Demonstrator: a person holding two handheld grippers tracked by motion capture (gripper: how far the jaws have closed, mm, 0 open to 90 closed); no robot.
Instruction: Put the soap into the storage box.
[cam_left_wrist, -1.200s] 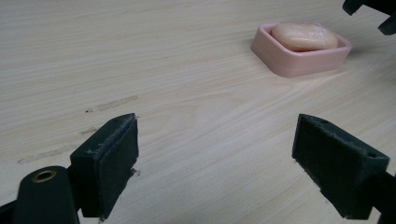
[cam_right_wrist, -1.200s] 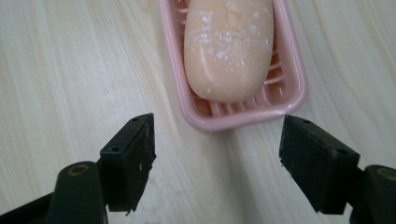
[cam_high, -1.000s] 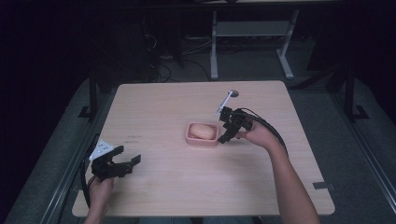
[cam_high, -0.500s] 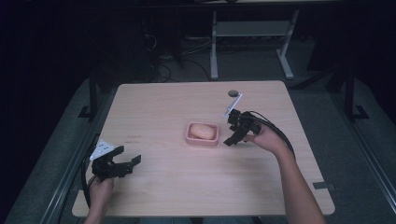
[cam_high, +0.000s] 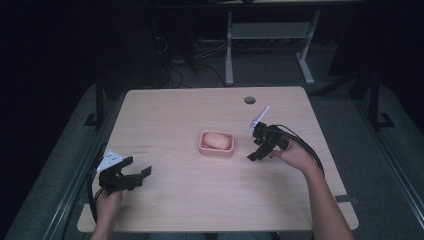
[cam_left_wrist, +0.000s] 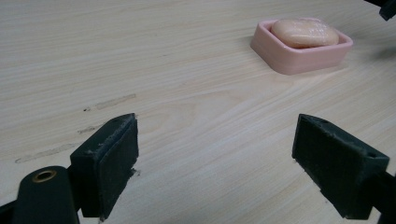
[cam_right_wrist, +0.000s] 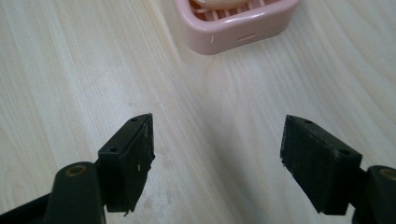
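Your right tool (cam_high: 256, 154) has drawn back from the pink rectangular plastic soap dish (cam_high: 217, 144); jaws apart, just been opening a little further, nothing between them. Keep it low and clear of the rim as you retreat, so the dish stays put.

The dish sits mid-frame on the pale wooden worktop (cam_high: 175, 110), the oval peach-coloured soap bar (cam_high: 218, 140) in it, just left of that tool. Left tool (cam_high: 131, 176), lower left, jaws wide apart and empty, well away.
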